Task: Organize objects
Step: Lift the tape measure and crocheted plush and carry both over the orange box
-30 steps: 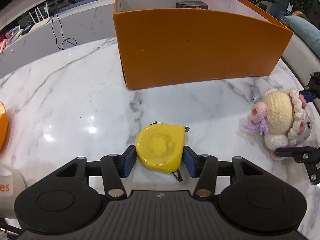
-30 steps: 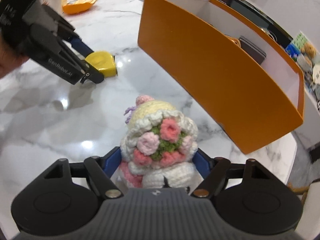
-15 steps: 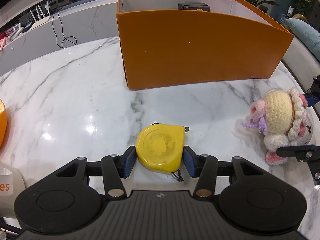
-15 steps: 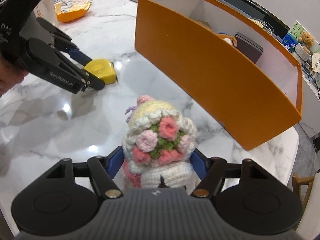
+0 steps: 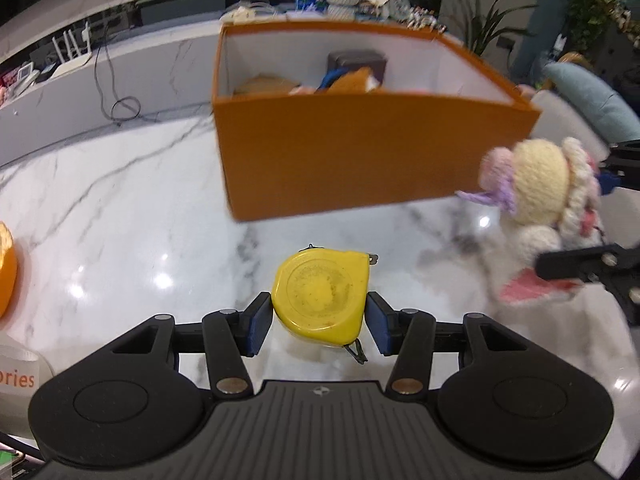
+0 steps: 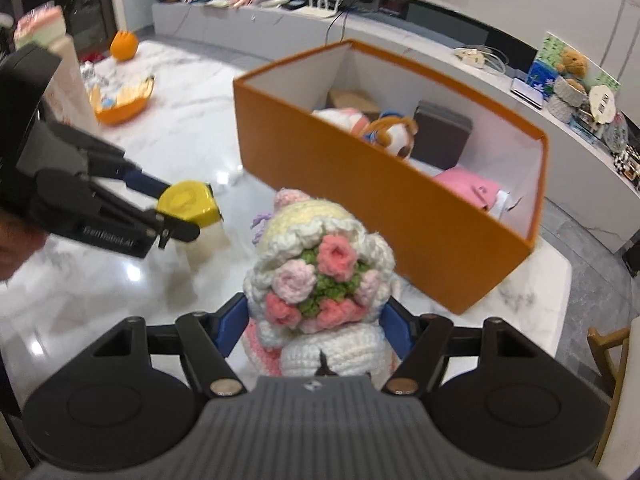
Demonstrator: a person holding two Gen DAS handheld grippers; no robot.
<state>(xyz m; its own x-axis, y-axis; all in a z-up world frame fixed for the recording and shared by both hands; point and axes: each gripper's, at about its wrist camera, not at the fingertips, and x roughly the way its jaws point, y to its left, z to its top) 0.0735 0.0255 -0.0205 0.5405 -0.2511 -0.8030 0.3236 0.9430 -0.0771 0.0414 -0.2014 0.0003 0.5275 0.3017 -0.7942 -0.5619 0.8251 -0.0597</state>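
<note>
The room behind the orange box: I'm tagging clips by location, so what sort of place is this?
Probably a home living area: a white marble table, a long low media counter with routers and cables, and a potted plant.

The left black two-finger gripper (image 5: 319, 322) is clamped on a flat yellow plastic tape measure (image 5: 320, 295), held clear above the surface. To its right, the right black two-finger gripper (image 6: 310, 326) grips a cream crocheted doll with pink yarn roses (image 6: 320, 276), raised too.

White marble table (image 5: 120, 216) carries the open orange box (image 5: 360, 168) at the far side, an orange bowl (image 6: 122, 100) far left.
</note>
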